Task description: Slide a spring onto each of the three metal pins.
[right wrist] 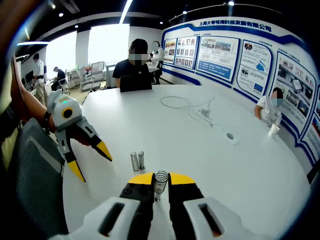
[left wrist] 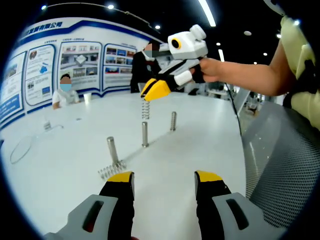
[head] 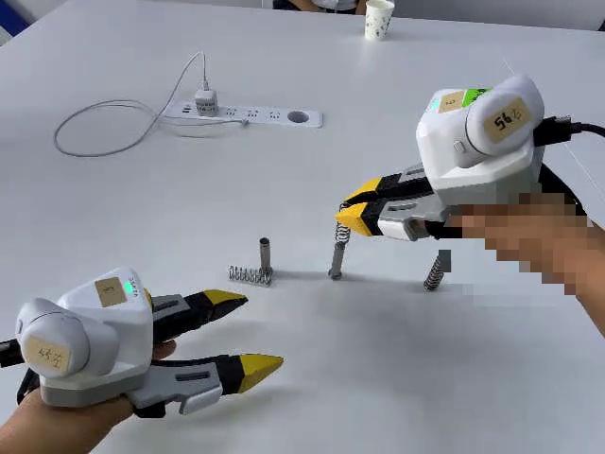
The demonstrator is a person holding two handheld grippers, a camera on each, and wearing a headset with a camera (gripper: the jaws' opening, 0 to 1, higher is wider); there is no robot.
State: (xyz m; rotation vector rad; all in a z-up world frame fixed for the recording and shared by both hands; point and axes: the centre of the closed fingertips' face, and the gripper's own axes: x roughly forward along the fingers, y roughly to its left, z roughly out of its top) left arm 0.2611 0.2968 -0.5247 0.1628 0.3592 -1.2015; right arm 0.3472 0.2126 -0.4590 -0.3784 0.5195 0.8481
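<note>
A: What has the right hand-held gripper (head: 358,208) got?

B: Its yellow-tipped jaws are pinched together on the top of a small coiled steel spring (head: 342,233); the spring hangs down just right of centre in the head view, its lower end right at the top of the middle grey metal pin (head: 337,261); whether the two touch I cannot tell.

A: And the left hand-held gripper (head: 248,331)?

B: Lower left of the frame; jaws spread well apart, holding nothing, touching nothing; it is held over the white worktop (head: 312,388).

A: The other pins?

B: The left-hand metal pin (head: 266,255) stands upright and bare; a second loose spring (head: 249,274) lies on its side against the pin's foot; the right-hand pin (head: 442,259), below the right hand-held gripper in the frame, has a third spring (head: 434,276) around its lower part.

A: Anything else up there?

B: A white power strip (head: 250,114) with a looping grey cable (head: 104,118) in the upper left; a paper cup (head: 379,19) at the top edge.
</note>
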